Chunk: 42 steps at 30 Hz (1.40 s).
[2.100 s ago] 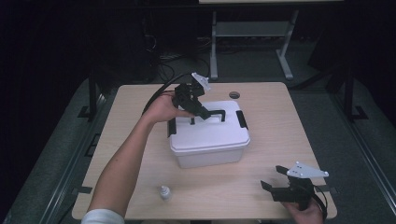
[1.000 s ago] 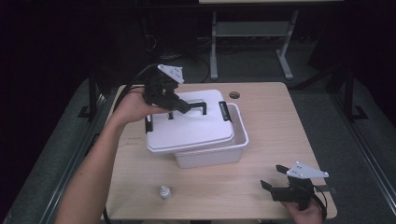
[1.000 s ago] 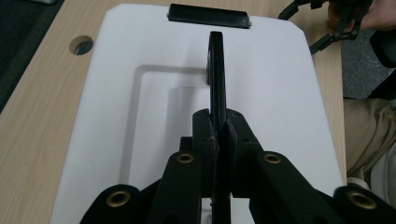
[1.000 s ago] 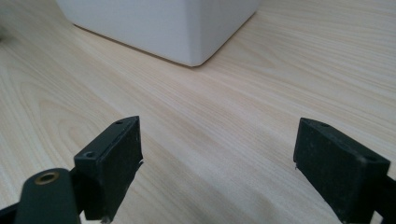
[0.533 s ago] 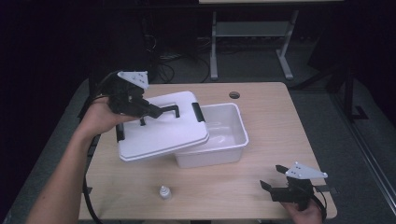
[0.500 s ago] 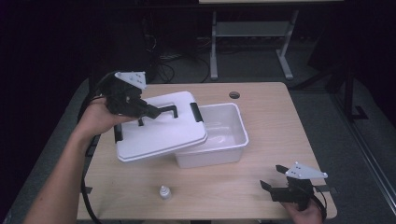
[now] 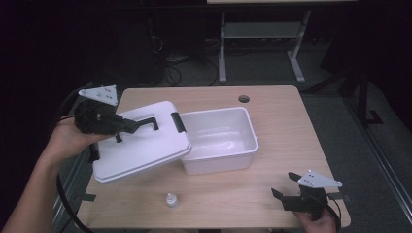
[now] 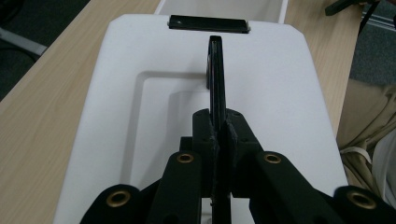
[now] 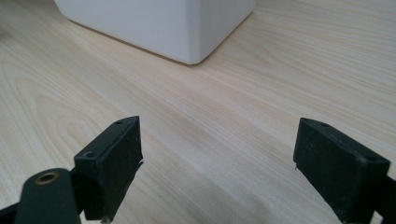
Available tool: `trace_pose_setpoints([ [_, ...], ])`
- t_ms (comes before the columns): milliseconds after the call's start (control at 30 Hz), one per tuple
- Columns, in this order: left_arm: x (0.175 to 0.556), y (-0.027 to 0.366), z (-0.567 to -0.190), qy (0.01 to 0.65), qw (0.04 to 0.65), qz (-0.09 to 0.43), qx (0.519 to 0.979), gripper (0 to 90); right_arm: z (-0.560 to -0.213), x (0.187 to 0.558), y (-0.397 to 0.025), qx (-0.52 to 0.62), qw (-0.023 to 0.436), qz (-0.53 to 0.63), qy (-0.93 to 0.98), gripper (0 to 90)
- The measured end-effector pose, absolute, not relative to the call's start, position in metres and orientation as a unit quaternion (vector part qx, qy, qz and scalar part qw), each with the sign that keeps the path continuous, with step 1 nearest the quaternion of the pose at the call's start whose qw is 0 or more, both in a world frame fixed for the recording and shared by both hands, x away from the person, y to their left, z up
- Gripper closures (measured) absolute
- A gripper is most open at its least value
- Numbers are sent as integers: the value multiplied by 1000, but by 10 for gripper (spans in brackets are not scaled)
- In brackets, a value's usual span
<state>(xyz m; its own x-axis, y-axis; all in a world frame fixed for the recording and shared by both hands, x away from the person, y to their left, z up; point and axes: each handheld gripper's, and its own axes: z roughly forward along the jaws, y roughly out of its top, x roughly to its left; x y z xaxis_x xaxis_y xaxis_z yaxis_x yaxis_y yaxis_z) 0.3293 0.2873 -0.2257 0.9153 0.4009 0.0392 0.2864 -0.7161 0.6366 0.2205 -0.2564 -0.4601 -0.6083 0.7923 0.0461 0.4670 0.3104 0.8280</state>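
Note:
A white lid (image 7: 141,145) with a black handle (image 7: 145,124) hangs tilted over the table's left side, its right edge beside the open white box (image 7: 218,138). My left gripper (image 7: 127,127) is shut on that handle (image 8: 216,84); the lid (image 8: 116,116) spreads below the jaws in the left gripper view. The box stands uncovered and looks empty. My right gripper (image 7: 286,187) rests low at the table's front right, open, with bare wood between its fingers. A corner of the box (image 9: 177,28) lies ahead of my right gripper (image 9: 217,163) in its own view.
A small white dropper bottle (image 7: 170,200) stands near the front edge, left of centre. A round cable hole (image 7: 244,99) sits at the back of the wooden table (image 7: 291,131). A black latch (image 7: 177,121) is on the lid's edge. Desk legs and cables are behind.
My left gripper has lifted the lid off the box by its handle and carried it left, uncovering the box. The right gripper has stayed put.

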Motion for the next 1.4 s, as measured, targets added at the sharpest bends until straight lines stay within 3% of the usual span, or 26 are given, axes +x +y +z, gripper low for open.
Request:
trace_pose_setpoints([
  [600,305,342,-251,230,332,100,909,844,-460,221,-254,402,192,423,789,148],
  [1400,302,360,-309,265,318,89,906,844,-460,220,-252,401,194,418,792,148],
])
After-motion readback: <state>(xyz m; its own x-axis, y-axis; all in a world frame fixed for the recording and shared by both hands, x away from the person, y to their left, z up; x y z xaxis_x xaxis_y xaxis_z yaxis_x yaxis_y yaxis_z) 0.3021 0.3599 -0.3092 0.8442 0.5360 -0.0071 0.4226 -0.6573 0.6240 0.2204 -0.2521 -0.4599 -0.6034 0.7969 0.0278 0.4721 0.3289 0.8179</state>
